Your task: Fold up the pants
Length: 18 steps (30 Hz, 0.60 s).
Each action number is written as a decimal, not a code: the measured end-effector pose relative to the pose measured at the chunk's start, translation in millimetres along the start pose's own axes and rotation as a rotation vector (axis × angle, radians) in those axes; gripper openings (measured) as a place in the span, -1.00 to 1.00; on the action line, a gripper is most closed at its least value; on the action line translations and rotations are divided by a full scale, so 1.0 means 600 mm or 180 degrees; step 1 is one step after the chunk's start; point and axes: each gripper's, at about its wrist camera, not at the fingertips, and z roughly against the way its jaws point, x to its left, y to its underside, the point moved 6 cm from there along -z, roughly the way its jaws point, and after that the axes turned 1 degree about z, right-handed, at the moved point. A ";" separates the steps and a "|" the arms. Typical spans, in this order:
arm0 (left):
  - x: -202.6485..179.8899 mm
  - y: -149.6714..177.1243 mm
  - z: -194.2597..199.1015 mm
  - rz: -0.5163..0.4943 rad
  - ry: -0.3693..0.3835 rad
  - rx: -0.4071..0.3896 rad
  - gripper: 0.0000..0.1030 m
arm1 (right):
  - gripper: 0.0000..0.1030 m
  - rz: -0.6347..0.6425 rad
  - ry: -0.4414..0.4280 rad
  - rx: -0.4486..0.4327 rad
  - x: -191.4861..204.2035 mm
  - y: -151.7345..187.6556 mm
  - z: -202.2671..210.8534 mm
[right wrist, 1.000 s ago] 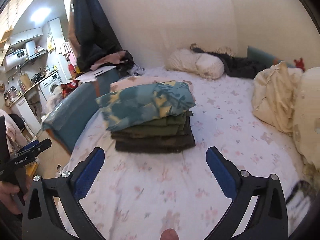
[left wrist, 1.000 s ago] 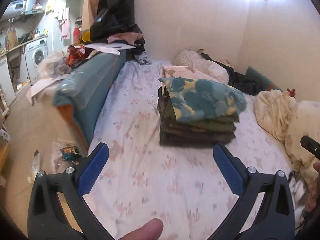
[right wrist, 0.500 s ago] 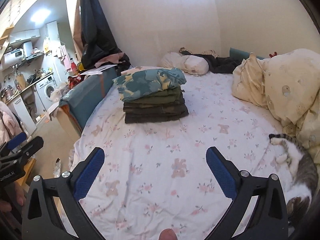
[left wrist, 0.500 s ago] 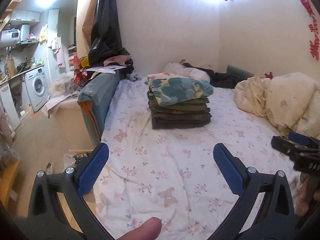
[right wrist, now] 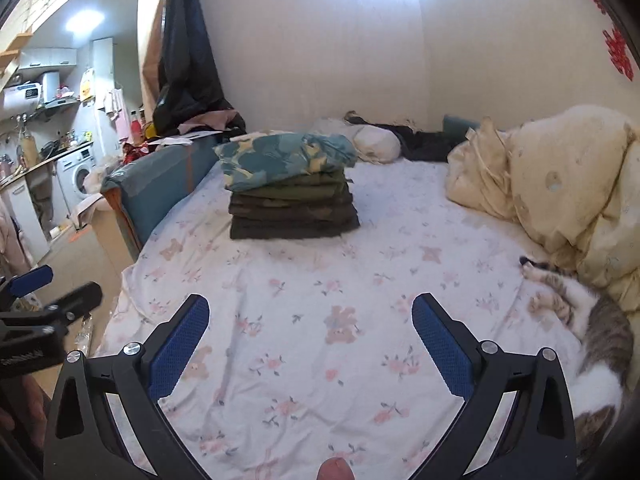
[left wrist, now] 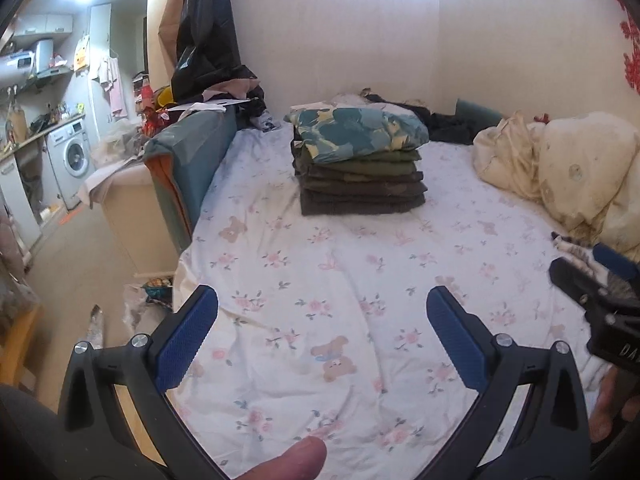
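Left wrist: folded pants stack (left wrist: pixel 360 168) long axis left-right.

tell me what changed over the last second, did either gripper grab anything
Nothing was grabbed. Both the left gripper and right gripper pulled back from the stack of folded olive and brown pants topped by a teal patterned piece, which now sits farther off on the floral white bedsheet. Jaws stayed open and empty; the stack looks unchanged.
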 end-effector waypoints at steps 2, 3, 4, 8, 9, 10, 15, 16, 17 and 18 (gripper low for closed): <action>-0.002 -0.001 -0.001 0.0004 -0.0001 -0.0004 0.99 | 1.00 0.0013 -0.0001 0.0038 0.002 0.001 -0.008; -0.002 -0.002 0.000 0.0004 -0.0009 -0.0016 0.99 | 1.00 0.0026 0.0019 0.0055 0.003 0.004 -0.012; -0.002 -0.003 -0.001 0.0007 -0.0010 -0.0023 0.99 | 1.00 0.0031 0.0027 0.0081 0.003 0.007 -0.016; -0.004 -0.004 -0.002 -0.0006 0.0000 -0.0022 0.99 | 1.00 0.0019 0.0015 0.0142 0.003 0.012 -0.021; -0.003 -0.004 -0.001 -0.0002 0.0007 -0.0018 0.99 | 1.00 0.0014 0.0015 0.0152 0.002 0.013 -0.022; -0.003 -0.005 0.000 0.0009 0.0010 -0.0017 0.99 | 1.00 0.0013 0.0016 0.0159 0.002 0.014 -0.023; -0.001 -0.005 0.001 0.0013 -0.0016 -0.0017 0.99 | 1.00 0.0047 0.0041 0.0130 0.005 0.012 -0.017; 0.000 -0.005 0.001 0.0020 -0.0016 -0.0013 0.99 | 1.00 0.0057 0.0043 0.0120 0.006 0.011 -0.016; 0.000 -0.004 0.001 0.0026 -0.0013 -0.0012 0.99 | 1.00 0.0066 0.0046 0.0110 0.006 0.011 -0.016; 0.000 -0.003 0.001 0.0031 -0.0009 -0.0009 0.99 | 1.00 0.0073 0.0047 0.0109 0.007 0.012 -0.016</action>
